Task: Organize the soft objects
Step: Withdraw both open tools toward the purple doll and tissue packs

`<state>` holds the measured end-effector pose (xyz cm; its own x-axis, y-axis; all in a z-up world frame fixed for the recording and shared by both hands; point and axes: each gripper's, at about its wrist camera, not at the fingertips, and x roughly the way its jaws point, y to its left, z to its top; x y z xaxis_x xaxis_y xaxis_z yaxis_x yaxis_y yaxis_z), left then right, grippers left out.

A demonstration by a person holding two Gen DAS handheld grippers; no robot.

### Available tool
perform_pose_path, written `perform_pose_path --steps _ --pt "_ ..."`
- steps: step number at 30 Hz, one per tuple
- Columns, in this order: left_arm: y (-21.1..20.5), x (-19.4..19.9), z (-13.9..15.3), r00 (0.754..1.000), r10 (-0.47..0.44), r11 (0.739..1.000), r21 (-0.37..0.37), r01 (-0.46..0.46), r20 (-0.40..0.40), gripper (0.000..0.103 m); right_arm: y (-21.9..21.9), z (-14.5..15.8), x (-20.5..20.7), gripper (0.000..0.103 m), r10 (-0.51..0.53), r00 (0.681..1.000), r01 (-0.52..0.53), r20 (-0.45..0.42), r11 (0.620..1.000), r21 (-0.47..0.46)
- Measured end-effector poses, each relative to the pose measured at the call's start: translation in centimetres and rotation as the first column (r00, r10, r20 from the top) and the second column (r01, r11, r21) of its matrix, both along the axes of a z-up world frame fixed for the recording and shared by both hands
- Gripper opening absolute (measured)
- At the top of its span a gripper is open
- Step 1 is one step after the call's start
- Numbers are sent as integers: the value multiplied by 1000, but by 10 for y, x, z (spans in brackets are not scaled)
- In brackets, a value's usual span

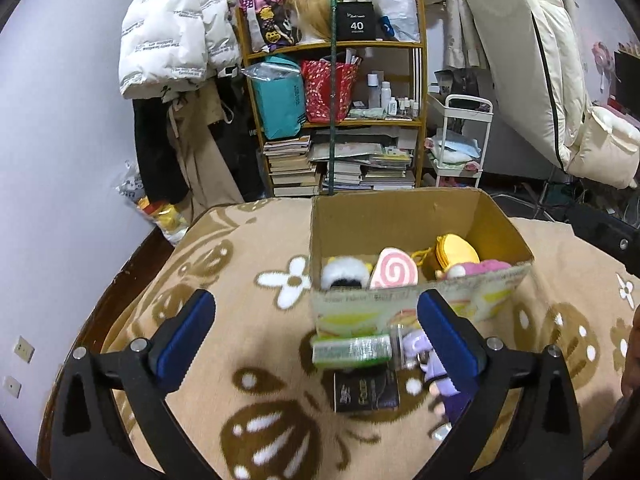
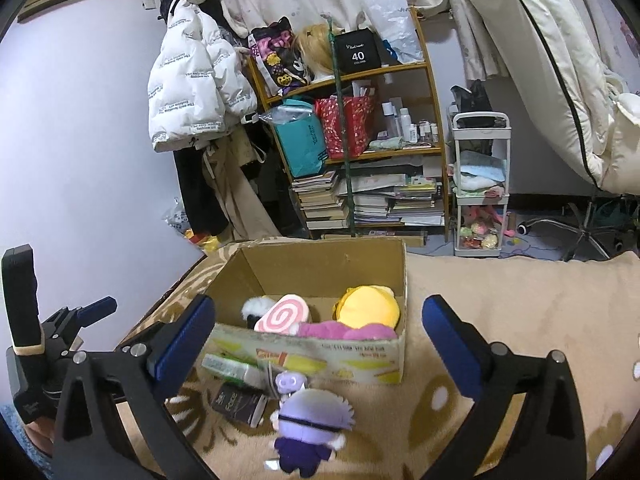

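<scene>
Left claw point(image 1: 316, 332), jaws spread wide and empty, above a patterned blanket point(image 1: 248, 264). Cardboard box point(image 1: 400, 220) near the blanket's far edge holds a pink swirl plush point(image 1: 394, 270) and yellow plush point(image 1: 454, 254). A green tube point(image 1: 352, 350) and purple doll point(image 1: 434, 364) lie just before the box.

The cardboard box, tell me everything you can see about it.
The cardboard box is brown corrugated card, open at the top, with a printed yellow, green and red front. It sits upright on the beige patterned blanket. Inside lie a pink swirl plush, a yellow plush, a magenta plush and a white and black plush. A green tube lies against its front base. Neither gripper touches it.
</scene>
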<state>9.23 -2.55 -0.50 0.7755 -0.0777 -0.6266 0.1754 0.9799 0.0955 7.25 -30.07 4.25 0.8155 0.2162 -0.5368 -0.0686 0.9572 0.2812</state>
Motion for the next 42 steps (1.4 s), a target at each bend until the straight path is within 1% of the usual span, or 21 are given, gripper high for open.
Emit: perform_pose_path --steps 4,9,13,15,19,22,27,30,35,39,42 --pt "9 -18 1 999 4 1000 -22 -5 -38 100 2 4 -13 103 2 1000 -2 -1 1000 -8" --pt "19 -39 5 999 32 999 -25 -33 -29 100 7 8 -31 103 17 1000 -17 -4 999 -38" --pt "25 -50 3 998 42 999 -26 -43 -43 100 11 9 -43 103 26 1000 -26 -8 999 -37" --pt "27 -51 0 997 37 999 -27 -38 -61 100 14 8 -46 103 30 999 -31 -15 999 -43" --pt "28 -47 -6 995 34 999 -29 -37 -90 100 19 1 -50 103 23 999 -25 -41 998 -55" --pt "28 -44 -11 994 30 998 -44 -35 -109 100 20 -5 -50 103 18 998 -22 -58 998 -58" --pt "27 -35 -22 989 34 998 -41 -40 -143 100 22 -16 -43 103 15 996 -21 -89 998 -64" --pt "25 -28 -28 986 32 999 -36 -39 -165 100 22 -22 -37 103 16 994 -21 -107 999 -49" --pt "22 -14 -42 977 29 999 -36 -37 -212 100 17 -38 -22 103 6 987 -8 -163 1000 -11" --pt "17 -2 -55 966 25 999 -37 -36 -256 100 18 -48 -12 103 -1 982 0 -190 1000 -6" --pt "13 6 -64 955 9 998 -54 -27 -295 100 19 -57 -2 103 -5 976 4 -219 1000 -3"
